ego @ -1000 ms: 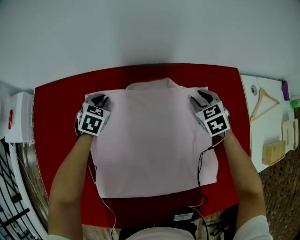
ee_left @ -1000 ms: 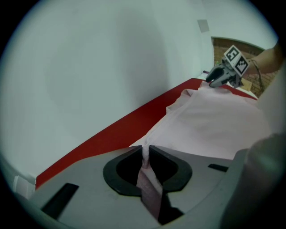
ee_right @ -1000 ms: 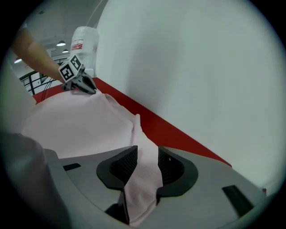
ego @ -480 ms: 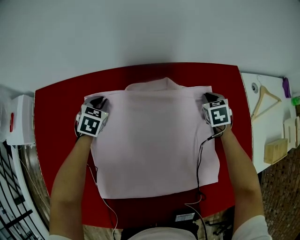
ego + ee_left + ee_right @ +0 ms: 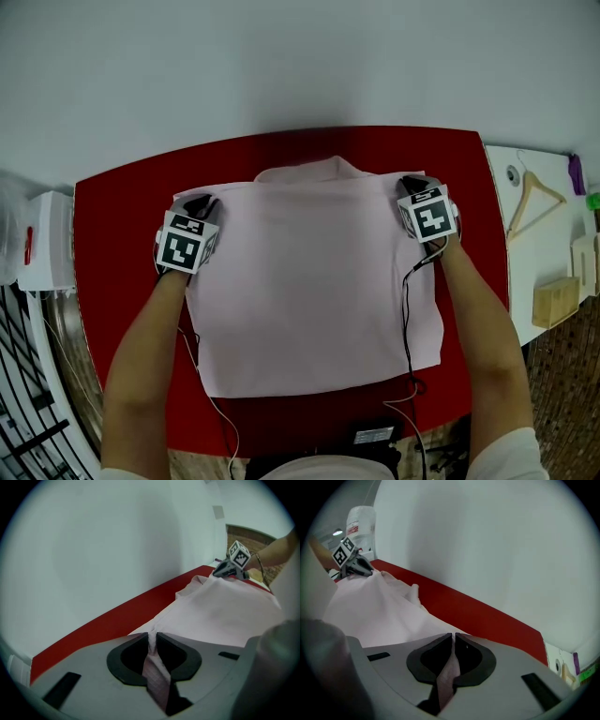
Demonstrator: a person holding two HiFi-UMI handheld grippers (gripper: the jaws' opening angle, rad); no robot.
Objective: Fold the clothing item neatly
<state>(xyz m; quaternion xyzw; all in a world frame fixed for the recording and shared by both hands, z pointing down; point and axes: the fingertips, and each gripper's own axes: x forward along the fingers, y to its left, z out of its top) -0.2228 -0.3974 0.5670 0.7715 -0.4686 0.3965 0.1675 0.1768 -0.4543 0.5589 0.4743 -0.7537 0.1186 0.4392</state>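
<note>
Gripping both collar-end corners of the pink shirt [image 5: 309, 281], which lies flat on the red counter [image 5: 112, 225]. Left gripper [image 5: 199, 202] jaws clenched on fabric; right gripper [image 5: 411, 184] jaws just closed on fabric. Looks early: top-to-hem fold not yet made.

Far corners of pink shirt [image 5: 314, 281] hidden beneath left gripper [image 5: 200, 202] and right gripper [image 5: 411, 182], forearms [image 5: 141, 375] cropped at 6 o'clock, white box [image 5: 42, 239] cropped at 9 o'clock.
</note>
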